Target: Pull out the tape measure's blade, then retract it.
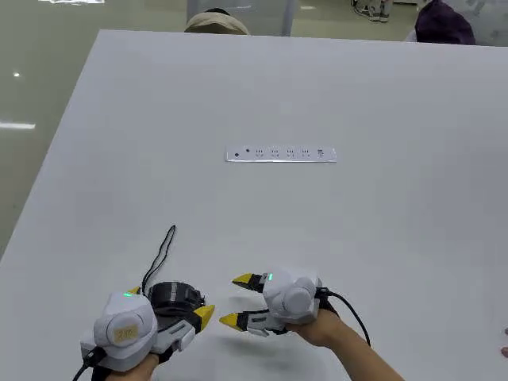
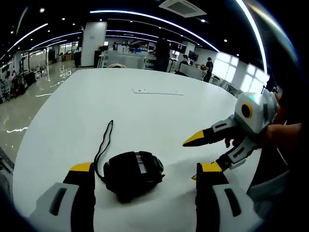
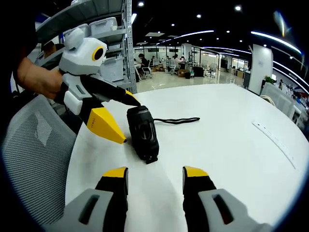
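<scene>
A black tape measure (image 1: pixel 176 297) lies on the white table (image 1: pixel 317 222), with its black wrist strap (image 1: pixel 159 258) trailing away from me. My left gripper (image 1: pixel 169 303) stands open around it. In the left gripper view the tape measure (image 2: pixel 133 174) sits between the two jaws, nearer the left one, with a gap on each side. My right gripper (image 1: pixel 236 300) is open just to the right, its yellow tips pointing at the case. In the right gripper view the tape measure (image 3: pixel 144 130) lies a short way ahead of my right gripper (image 3: pixel 154 172). No blade is drawn out.
A white power strip (image 1: pixel 281 154) lies flat at the table's middle. People sit at the far edge of the table. Shelving with bins (image 3: pixel 104 29) stands off to the left in the right gripper view. The table's near edge is close to both hands.
</scene>
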